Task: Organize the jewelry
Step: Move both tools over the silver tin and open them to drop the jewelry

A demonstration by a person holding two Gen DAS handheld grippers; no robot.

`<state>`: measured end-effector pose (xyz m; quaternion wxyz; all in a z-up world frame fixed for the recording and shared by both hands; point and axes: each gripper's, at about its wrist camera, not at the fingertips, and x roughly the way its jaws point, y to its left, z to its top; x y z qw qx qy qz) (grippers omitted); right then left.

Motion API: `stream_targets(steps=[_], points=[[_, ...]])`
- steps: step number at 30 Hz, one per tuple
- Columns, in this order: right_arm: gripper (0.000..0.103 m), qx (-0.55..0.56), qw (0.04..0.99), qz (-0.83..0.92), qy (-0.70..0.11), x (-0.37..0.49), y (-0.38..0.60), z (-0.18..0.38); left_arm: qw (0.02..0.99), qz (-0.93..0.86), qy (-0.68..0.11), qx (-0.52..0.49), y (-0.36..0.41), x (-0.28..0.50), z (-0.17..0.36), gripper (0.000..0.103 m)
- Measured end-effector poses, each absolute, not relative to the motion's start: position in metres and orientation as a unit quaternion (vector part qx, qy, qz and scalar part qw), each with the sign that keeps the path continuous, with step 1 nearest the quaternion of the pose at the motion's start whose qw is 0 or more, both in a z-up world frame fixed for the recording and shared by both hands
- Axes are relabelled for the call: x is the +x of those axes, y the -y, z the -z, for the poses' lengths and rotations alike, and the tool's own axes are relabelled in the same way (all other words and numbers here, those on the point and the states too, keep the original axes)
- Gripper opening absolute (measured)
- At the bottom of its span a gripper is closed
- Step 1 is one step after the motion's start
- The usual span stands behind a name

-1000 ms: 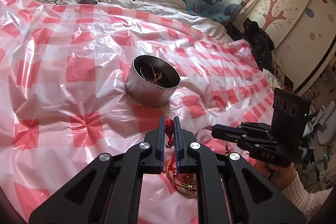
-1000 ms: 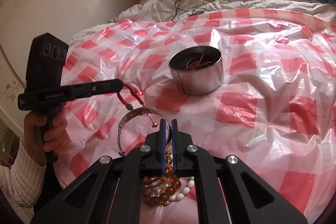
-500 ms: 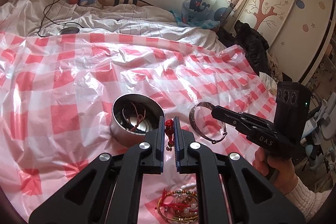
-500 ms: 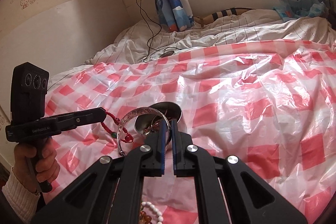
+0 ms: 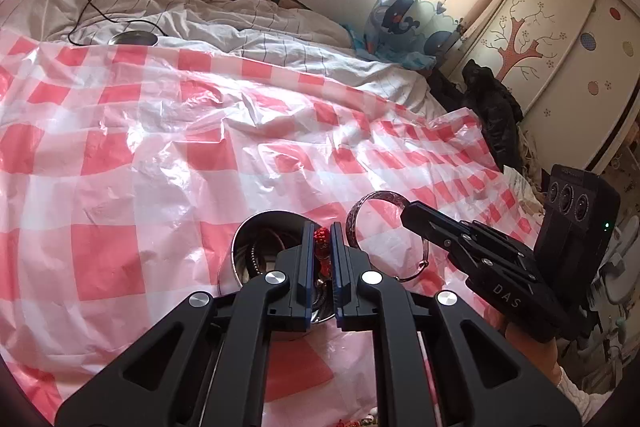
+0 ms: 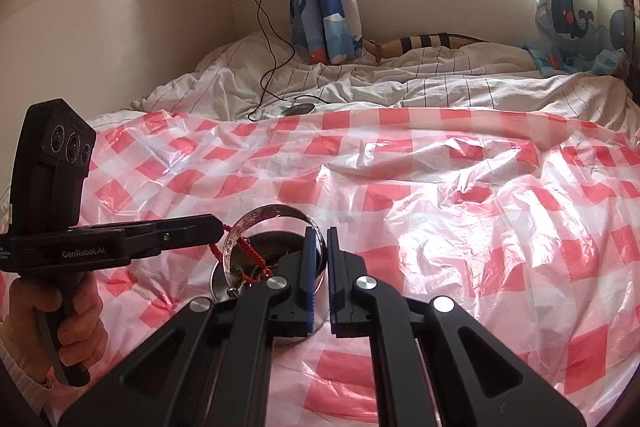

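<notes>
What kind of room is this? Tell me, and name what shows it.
Most likely a child's bedroom: a bed with rumpled white bedding, whale-print curtains at the window, and a wardrobe with a painted tree. A red-checked plastic sheet covers the bed as a work surface.

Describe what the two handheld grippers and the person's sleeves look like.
Both are matte black pistol-grip tools with blue-edged fingers, silver pivot bolts and a block with three round lenses. The left gripper reads "GenRobot.AI" in white on its side; the right gripper reads "DAS" and has a small green light. The left hand and the right hand come out of cream ribbed knit sleeves. No cables show.
</notes>
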<state>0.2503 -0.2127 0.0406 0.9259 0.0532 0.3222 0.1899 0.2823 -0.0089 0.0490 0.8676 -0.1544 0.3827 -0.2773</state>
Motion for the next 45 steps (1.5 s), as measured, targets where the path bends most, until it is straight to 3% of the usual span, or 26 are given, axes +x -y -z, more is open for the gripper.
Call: stream_targets(steps=[7, 9, 10, 12, 14, 15, 26, 34, 40, 45], points=[[0.006, 0.038, 0.925, -0.179, -0.334, 0.255, 0.206, -0.026, 0.866, 0.241, -0.421, -0.121, 0.016, 0.290, -0.024, 0.008], [0.006, 0.032, 0.924, -0.177, -0.337, 0.257, 0.204, -0.023, 0.865, 0.231, -0.431, -0.112, 0.016, 0.292, -0.022, 0.016], [0.006, 0.029, 0.924, -0.177, -0.338, 0.258, 0.202, -0.022, 0.866, 0.224, -0.435, -0.109, 0.015, 0.292, -0.022, 0.027], [0.006, 0.021, 0.924, -0.176, -0.340, 0.260, 0.198, -0.020, 0.866, 0.222, -0.432, -0.121, 0.009, 0.292, -0.026, 0.034], [0.006, 0.011, 0.923, -0.177, -0.343, 0.262, 0.193, -0.016, 0.871, 0.205, -0.428, -0.125, 0.002, 0.292, -0.031, 0.049], [0.006, 0.006, 0.922, -0.178, -0.344, 0.264, 0.189, -0.015, 0.875, 0.198, -0.423, -0.130, -0.003, 0.291, -0.035, 0.051], [0.006, -0.041, 0.912, -0.178, -0.366, 0.271, 0.156, 0.004, 0.878, 0.190, -0.405, -0.168, -0.024, 0.290, -0.049, 0.051], [0.006, 0.003, 0.933, -0.171, -0.318, 0.239, 0.193, -0.049, 0.883, 0.191, -0.402, -0.147, -0.019, 0.278, -0.055, 0.051], [0.007, 0.096, 0.886, -0.255, -0.376, 0.177, 0.231, -0.038, 0.862, 0.210, -0.453, -0.090, -0.006, 0.233, -0.045, 0.052], [0.007, 0.113, 0.843, -0.278, -0.447, 0.143, 0.231, 0.000, 0.826, 0.243, -0.495, -0.120, -0.003, 0.182, -0.012, 0.052]])
